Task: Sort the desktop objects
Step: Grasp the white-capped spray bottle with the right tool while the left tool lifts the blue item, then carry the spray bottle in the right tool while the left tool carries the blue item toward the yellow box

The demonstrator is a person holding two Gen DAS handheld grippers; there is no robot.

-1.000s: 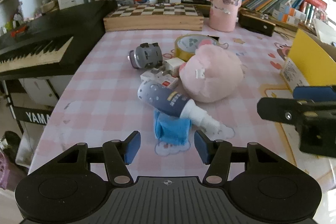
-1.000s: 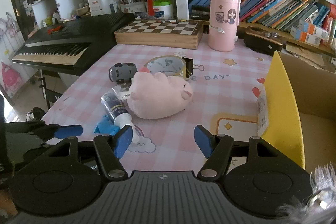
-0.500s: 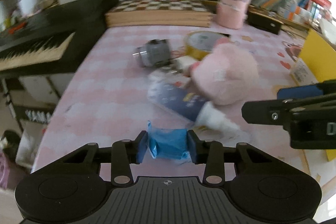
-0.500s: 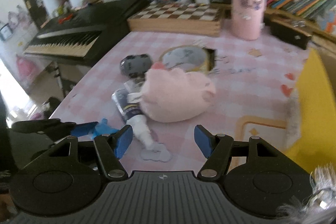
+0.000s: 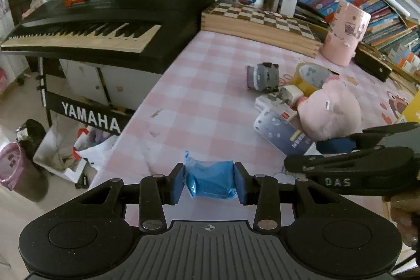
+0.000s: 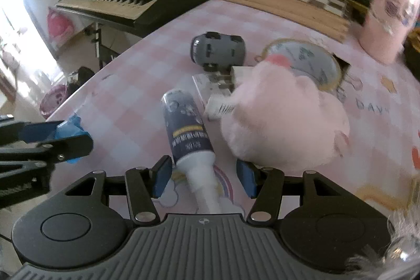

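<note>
Fluffy pink plush toy [image 5: 329, 114], wooden chessboard [image 5: 262, 22]

- A table [image 5: 199, 101] covered in pink-and-white check is seen.
- A grey toy car [image 6: 218, 49], a tape roll [image 5: 311, 76], a pink plush pig [image 6: 283, 120] and a dark tube [image 6: 187, 127] are clustered together on it.
- A wooden chessboard [image 5: 262, 20] and a pink cup [image 5: 345, 40] are set at the far edge.
</note>
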